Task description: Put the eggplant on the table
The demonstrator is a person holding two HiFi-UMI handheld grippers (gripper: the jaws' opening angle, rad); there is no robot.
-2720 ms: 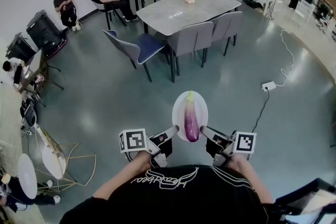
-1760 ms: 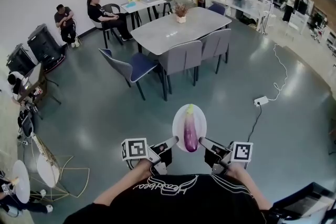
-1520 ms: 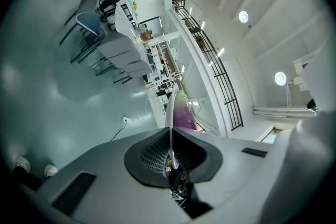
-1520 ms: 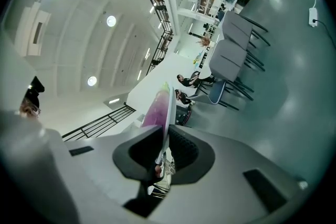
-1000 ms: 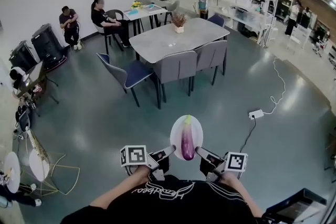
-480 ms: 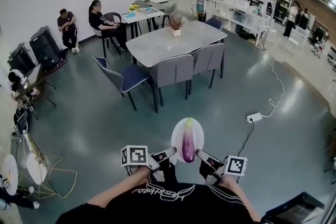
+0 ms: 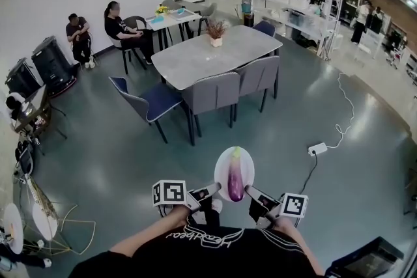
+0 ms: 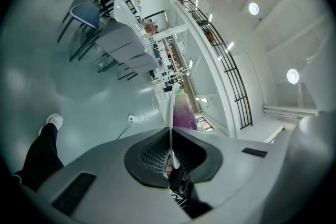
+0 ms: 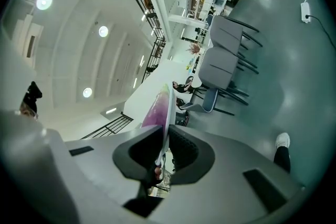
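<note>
A purple eggplant with a green stem lies on a white plate, carried level above the floor in front of the person. My left gripper is shut on the plate's left rim, and the eggplant shows just beyond its jaws. My right gripper is shut on the right rim, with the eggplant beside it. The grey dining table stands well ahead, apart from the plate.
Grey and blue chairs line the table's near side. A potted plant sits on the table. A power strip with a cable lies on the floor to the right. Two seated people are at back left, shelves at back right.
The view has advanced across the floor and the table and chairs now sit nearer. Both grippers keep their hold on the plate, and the eggplant has not shifted on it.
</note>
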